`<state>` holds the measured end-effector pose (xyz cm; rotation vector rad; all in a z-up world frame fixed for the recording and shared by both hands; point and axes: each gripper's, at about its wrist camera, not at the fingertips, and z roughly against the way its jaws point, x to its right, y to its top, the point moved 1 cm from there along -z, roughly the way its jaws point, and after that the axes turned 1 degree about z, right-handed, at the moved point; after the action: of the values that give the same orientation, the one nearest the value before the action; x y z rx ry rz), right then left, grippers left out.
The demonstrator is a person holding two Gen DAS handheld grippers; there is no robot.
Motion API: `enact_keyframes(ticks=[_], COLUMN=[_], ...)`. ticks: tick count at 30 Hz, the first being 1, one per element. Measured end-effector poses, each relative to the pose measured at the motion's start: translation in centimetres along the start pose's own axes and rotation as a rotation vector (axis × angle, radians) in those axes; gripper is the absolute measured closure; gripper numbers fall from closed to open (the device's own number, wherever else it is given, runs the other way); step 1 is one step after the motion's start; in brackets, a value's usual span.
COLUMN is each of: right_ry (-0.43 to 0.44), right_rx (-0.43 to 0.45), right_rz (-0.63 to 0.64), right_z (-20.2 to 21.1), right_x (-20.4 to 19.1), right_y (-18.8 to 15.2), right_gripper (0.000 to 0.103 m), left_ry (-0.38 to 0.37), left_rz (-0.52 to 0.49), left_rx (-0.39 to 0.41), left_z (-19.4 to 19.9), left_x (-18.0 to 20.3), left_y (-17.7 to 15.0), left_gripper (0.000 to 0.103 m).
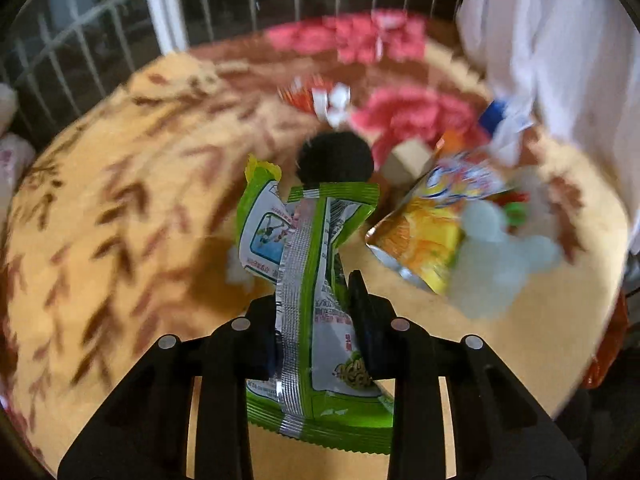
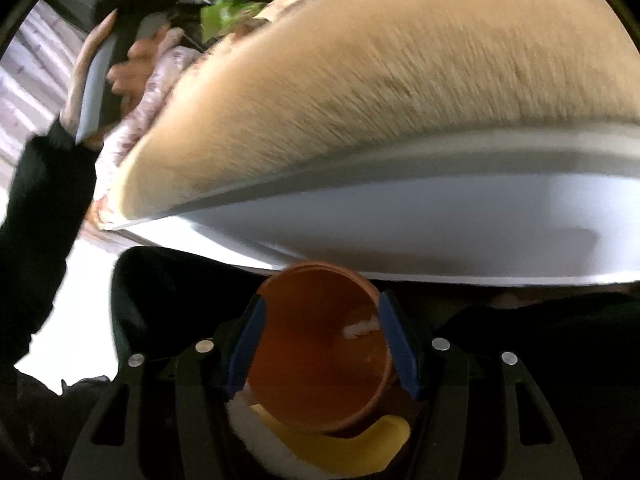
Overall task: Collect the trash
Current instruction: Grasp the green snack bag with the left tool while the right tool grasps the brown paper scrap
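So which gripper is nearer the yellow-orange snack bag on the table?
Left. The left gripper, shut on the green wrapper, hovers beside the yellow-orange snack bag; the right gripper holds an orange cup below the table edge.

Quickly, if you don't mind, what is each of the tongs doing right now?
Left tongs: closed on the green snack wrapper.
Right tongs: closed around the brown paper cup.

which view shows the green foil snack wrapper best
The left wrist view: the green foil snack wrapper fills the centre, clamped in the left gripper, its print and silver seam visible. The right wrist view catches only blurred green scraps near the top edge.
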<state>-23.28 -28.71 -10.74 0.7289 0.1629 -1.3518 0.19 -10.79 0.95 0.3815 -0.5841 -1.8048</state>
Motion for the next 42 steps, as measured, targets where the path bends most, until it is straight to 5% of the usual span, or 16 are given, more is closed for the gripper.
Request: enact_keyframes(ticks=[4,9,15,20,40,42], right_ry=[0.059,0.091,0.036,-0.073,-0.22,-0.229], right_rx=[0.057,0.146,0.151,0.074,0.029,0.043], right_rz=[0.106,0.212,0.272,0.189,-0.099,-0.137], right_z=[3.1,5.0,-1.2,-7.8,-15.4,-15.6], right_x=[-3.1,-6.6,-8.8,-9.0,-9.2,-9.0], right_y=[2.2,9.2,21.3,27.1,31.8,31.8], right_gripper=[0.045,0.042,0.042,0.042,0.036,0.045], left_ry=[0.029,0.201,0.245,0.238,0.17,0.164], left_rz=[0.022,0.101,0.19,0.22,0.294,0.304], left_rx=[0.097,0.167,0.193,0.199,0.231,0.224], left_z=[6.6,11.3,12.5,12.4,11.3,11.0], left_x=[-1.7,-4.5,-5.8,-6.0,-6.9,-6.9], left_y=[-4.2,-10.8,-15.6,-16.9,-18.1,-18.1], left_gripper=[0.074,0.074,0.074,0.073,0.073,0.073])
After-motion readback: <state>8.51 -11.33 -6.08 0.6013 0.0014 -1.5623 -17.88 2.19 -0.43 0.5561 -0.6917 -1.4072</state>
